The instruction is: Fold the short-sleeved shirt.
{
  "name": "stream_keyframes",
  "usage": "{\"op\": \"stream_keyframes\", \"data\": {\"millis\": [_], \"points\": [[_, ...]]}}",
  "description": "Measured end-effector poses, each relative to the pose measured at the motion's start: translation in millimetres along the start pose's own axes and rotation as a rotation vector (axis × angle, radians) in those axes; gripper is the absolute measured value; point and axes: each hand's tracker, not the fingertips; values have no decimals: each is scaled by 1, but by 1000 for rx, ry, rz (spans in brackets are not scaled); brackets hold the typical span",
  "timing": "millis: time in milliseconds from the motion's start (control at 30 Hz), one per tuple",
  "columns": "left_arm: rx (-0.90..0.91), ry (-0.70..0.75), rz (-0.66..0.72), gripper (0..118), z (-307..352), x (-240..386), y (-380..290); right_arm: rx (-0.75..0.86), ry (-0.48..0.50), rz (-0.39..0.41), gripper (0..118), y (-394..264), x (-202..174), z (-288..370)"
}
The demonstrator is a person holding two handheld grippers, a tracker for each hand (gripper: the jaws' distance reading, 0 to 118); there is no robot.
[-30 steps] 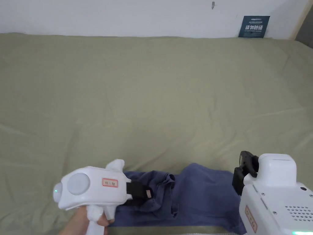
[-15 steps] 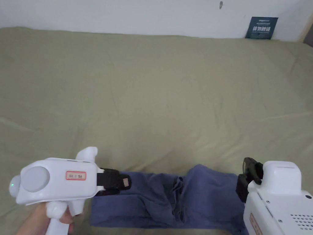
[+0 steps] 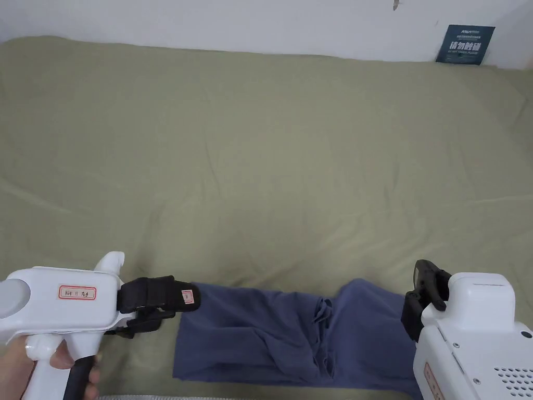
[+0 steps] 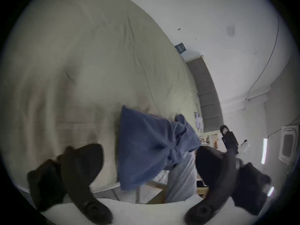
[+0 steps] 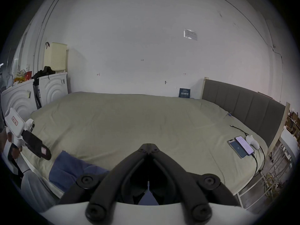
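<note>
A dark blue short-sleeved shirt (image 3: 270, 338) lies bunched along the near edge of the bed, creased in its middle. My left gripper (image 3: 179, 307) hovers just left of the shirt's upper left corner. In the left gripper view its jaws stand wide apart around nothing, with the shirt (image 4: 146, 139) farther off beyond the left gripper (image 4: 147, 149). My right gripper (image 3: 424, 276) sits at the shirt's right edge. In the right gripper view the right gripper (image 5: 148, 145) has its jaw tips meeting, with no cloth seen between them. The shirt (image 5: 69, 168) and left gripper (image 5: 43, 153) appear at lower left there.
The olive bed sheet (image 3: 270, 156) stretches wide behind the shirt up to a white wall with a blue sign (image 3: 465, 44). Two phones (image 5: 240, 147) with a cable lie near a grey headboard (image 5: 243, 105) at the bed's right. White machines (image 5: 52, 89) stand beyond the left side.
My left gripper has drawn back to the left, from on top of the shirt to beside its left corner. The shirt's left part now lies flatter. The right gripper has stayed put.
</note>
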Motion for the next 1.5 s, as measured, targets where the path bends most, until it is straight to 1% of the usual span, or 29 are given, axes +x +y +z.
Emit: {"op": "stream_keyframes", "data": {"millis": [33,133,200,233,267,300,333,367,400,433,600,700,767,900,933,1033,1200,1267,1400,1467,1500], "points": [[-16,7,44,108,-6,-2,-1,-3,-2,2,0,0,0,0],[-57,-4,23,107,-27,-15,5,-10,-14,9,0,0,2,0],[-72,-77,51,107,-38,-20,5,-14,-22,14,0,1,4,0],[-69,-114,70,105,-42,-15,5,-15,-25,15,0,2,5,0],[-63,-108,84,101,-46,-15,5,-14,-29,16,0,2,6,0],[-48,-81,98,92,-49,-13,4,-15,-32,15,0,3,7,-1],[-27,-12,104,55,-50,-14,4,-15,-34,14,0,4,8,-1],[-18,72,96,9,-54,-14,3,-14,-36,12,0,5,9,-1],[-15,116,90,10,-56,-15,2,-13,-35,11,0,6,10,-2],[-30,41,100,10,-54,-13,0,-10,-33,11,0,8,11,-2],[62,67,84,10,-20,-6,9,16,-16,24,0,20,11,-4],[137,139,89,10,15,-1,8,31,-1,19,0,27,9,-8],[176,179,104,10,46,-5,8,42,13,15,0,31,6,-9],[267,307,125,10,115,-9,0,61,43,22,0,36,0,-12],[277,315,134,10,129,-7,-2,62,51,25,0,37,-1,-13],[291,415,108,10,149,12,-8,71,64,24,0,39,-3,-14],[244,389,24,10,120,64,-7,86,57,7,0,42,0,-12],[214,375,-6,10,95,89,-7,94,47,4,0,42,5,-8],[123,406,-148,10,33,131,-7,95,19,9,0,39,16,1],[84,409,-182,10,4,145,-8,93,5,4,0,37,22,4],[75,413,-221,10,-13,151,-8,89,3,0,0,36,25,5]]}}
